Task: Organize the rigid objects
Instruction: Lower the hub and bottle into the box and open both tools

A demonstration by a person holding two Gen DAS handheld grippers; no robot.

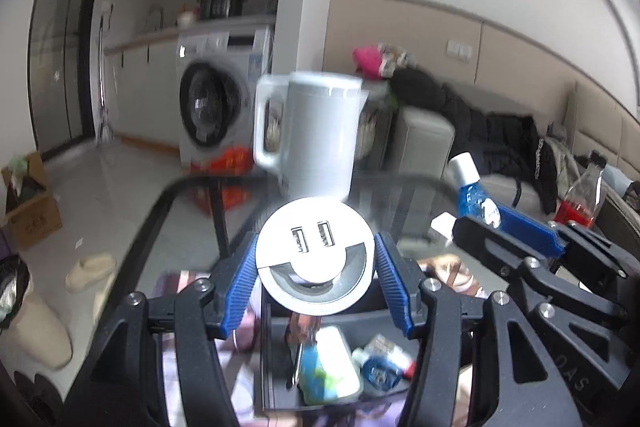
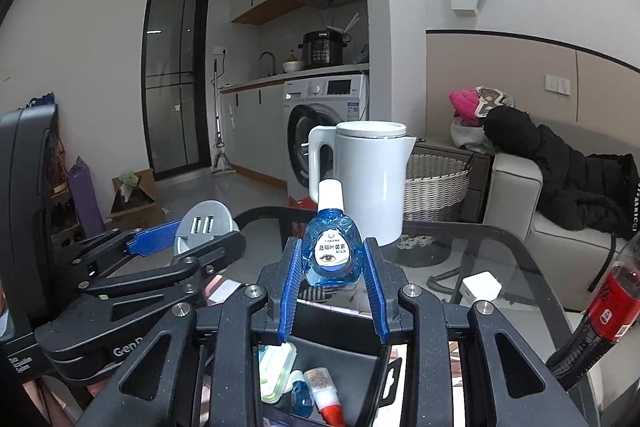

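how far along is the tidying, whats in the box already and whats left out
Done: several small items already lie in the dark box, including a white-green case and a red-tipped tube. In hand: the left gripper holds a round USB hub and the right gripper a blue eye-drop bottle, both above the box. Left: a white adapter and a cola bottle sit on the glass table.

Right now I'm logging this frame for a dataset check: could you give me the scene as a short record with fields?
left gripper: shut on round USB hub, held above the bin
right gripper: shut on blue eye-drop bottle, upright, white cap up
black bin: below both grippers, already holds a green-white case and small bottles
glass table: white kettle, white charger cube
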